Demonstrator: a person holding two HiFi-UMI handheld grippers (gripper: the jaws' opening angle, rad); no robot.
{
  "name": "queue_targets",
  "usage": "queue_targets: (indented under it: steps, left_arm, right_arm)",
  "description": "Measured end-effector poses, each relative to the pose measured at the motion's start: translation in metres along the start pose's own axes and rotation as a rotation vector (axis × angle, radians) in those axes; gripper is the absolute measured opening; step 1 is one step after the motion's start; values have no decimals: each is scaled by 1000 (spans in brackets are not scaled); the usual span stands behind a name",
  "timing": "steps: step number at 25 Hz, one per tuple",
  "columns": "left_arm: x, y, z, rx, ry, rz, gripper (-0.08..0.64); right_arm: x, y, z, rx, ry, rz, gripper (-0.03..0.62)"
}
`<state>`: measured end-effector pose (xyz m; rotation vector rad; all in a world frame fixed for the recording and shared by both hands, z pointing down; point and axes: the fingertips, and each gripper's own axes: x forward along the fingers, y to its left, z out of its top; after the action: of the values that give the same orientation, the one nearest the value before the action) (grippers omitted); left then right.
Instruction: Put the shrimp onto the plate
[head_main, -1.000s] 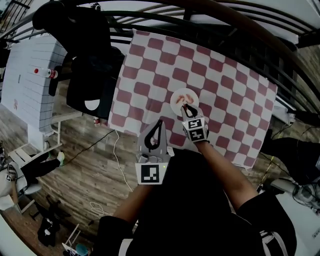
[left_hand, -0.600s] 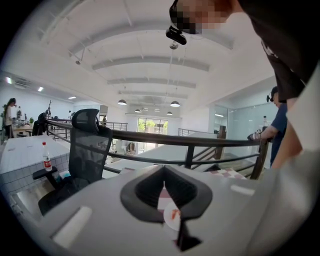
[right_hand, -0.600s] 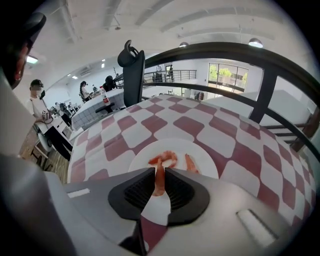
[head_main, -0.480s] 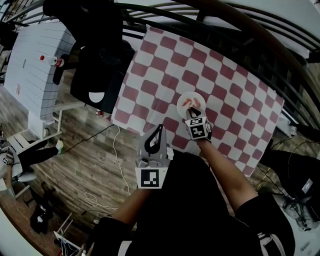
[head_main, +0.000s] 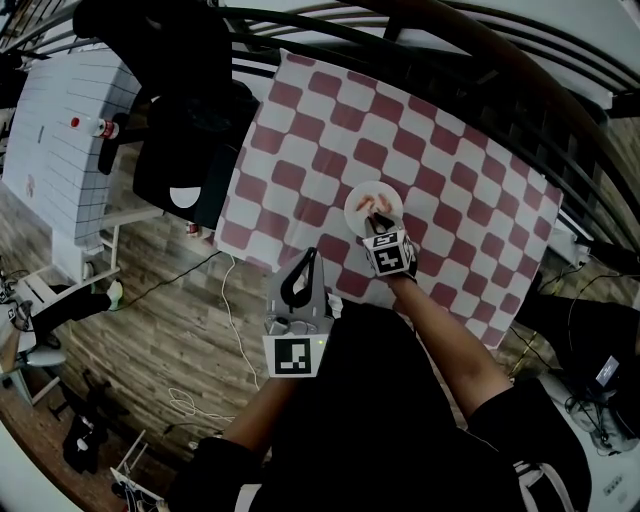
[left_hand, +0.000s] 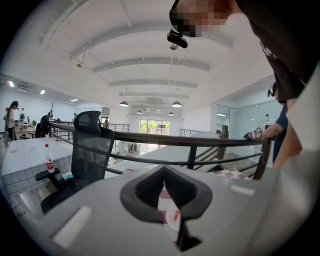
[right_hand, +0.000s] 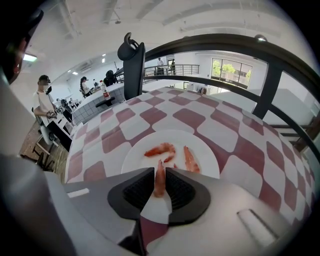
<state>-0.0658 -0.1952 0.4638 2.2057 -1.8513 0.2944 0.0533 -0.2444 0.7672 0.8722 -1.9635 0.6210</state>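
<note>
Right gripper pinches one slim, curved pink shrimp upright between its ribbed black pads, just over the near rim of the round, smooth white plate, where two more shrimps lie. Left gripper has its jaws together with nothing between them, near the edge of the checkered cloth

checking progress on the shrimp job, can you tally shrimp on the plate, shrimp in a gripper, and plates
Loose shrimp on the plate: 2
Held shrimp in the right gripper: 1
Plate: 1
Total: 4 things, 3 of them shrimp
A tiny pink bit beside them is too small to call.
</note>
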Motion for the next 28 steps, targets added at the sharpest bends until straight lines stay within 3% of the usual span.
queue_targets:
  steps: [4, 15, 28]
  left_arm:
    - [-1, -2, -3, -10, 11, -7, 9]
    - [-13, -3, 0, -32, -33, -48, 9]
    - [-42, -15, 18, -18, -98, -176, 9]
  right_arm:
    - [-5, 0, 0, 1, -20, -1, 95]
    - [-54, 14, 9, 21, -116, -7, 91]
    - [-155, 48, 45, 112, -314, -68, 15]
